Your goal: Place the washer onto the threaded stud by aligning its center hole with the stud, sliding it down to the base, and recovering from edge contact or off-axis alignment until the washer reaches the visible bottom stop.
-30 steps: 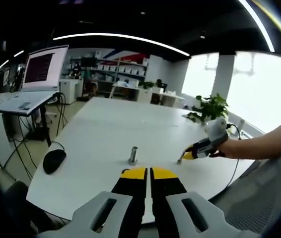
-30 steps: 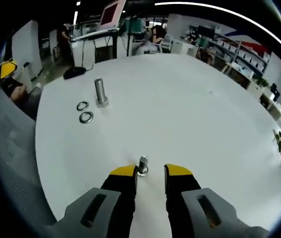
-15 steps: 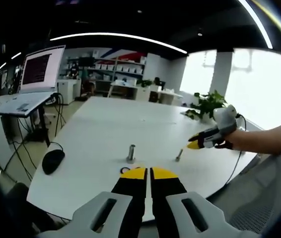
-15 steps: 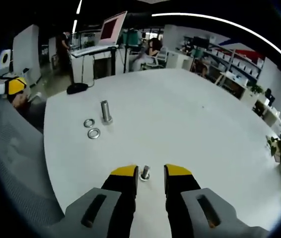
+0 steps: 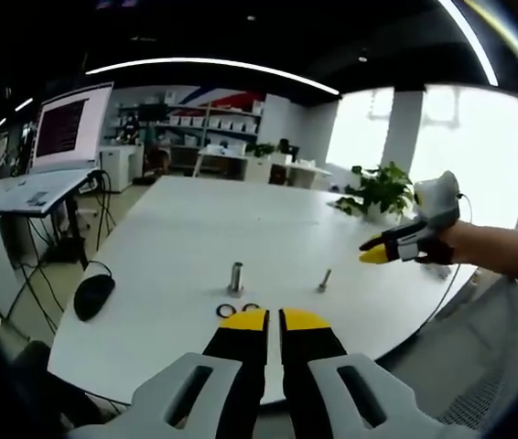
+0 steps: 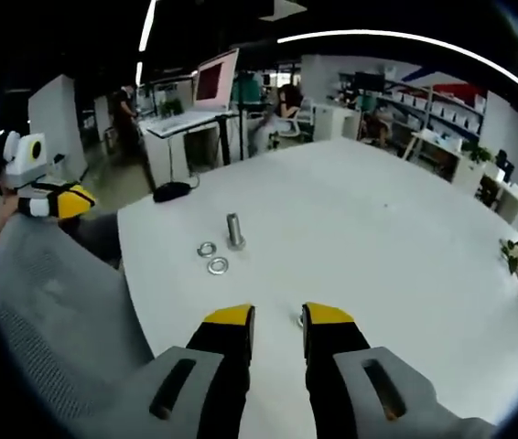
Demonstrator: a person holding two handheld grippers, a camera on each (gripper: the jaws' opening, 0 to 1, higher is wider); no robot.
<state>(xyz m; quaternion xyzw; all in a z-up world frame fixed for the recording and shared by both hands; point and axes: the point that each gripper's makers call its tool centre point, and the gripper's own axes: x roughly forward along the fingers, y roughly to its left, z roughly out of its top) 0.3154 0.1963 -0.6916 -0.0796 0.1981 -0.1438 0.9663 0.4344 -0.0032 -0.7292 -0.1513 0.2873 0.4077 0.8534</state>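
Our right gripper (image 6: 277, 315) stands apart and empty, its jaw half-hiding the small stud (image 6: 301, 318). Our left gripper (image 5: 273, 319) is closed, empty, partly covering two washers (image 5: 227, 311) lying on the matte white table (image 5: 186, 238) beside a metal bolt (image 5: 236, 276).

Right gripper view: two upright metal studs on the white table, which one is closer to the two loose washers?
The taller threaded metal stud, standing right beside the two silver ring washers. The shorter metal stud sits apart from them, by the right hand-held gripper.
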